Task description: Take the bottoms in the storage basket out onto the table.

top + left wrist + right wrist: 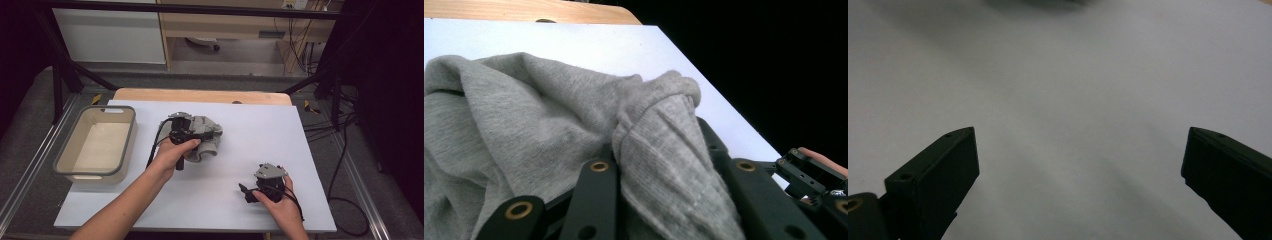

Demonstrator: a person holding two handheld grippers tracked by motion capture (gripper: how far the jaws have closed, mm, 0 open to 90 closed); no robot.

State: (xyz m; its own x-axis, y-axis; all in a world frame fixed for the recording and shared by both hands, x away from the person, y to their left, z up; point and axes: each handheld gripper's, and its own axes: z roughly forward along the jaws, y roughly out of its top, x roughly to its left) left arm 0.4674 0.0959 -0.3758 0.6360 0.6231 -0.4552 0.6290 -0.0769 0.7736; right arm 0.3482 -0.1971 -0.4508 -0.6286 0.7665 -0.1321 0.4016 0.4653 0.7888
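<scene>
A crumpled grey cloth [210, 141] lies near the middle of the white sheet [260, 130]. My left gripper [202, 134] reaches into it from the left and is shut on a bunched fold of it. In the left gripper view that fold of the grey cloth [659, 130] rises between the two black jaws of my left gripper [664, 175]. My right gripper [244, 192] rests low near the sheet's front right, pointing left. In the right gripper view my right gripper [1078, 165] stands open, jaws wide apart over bare white sheet, holding nothing.
A beige bin with a grey rim [131, 136] stands at the left edge of the sheet. A wooden table edge [200, 95] runs behind the sheet. Dark frame legs and cables stand at both sides.
</scene>
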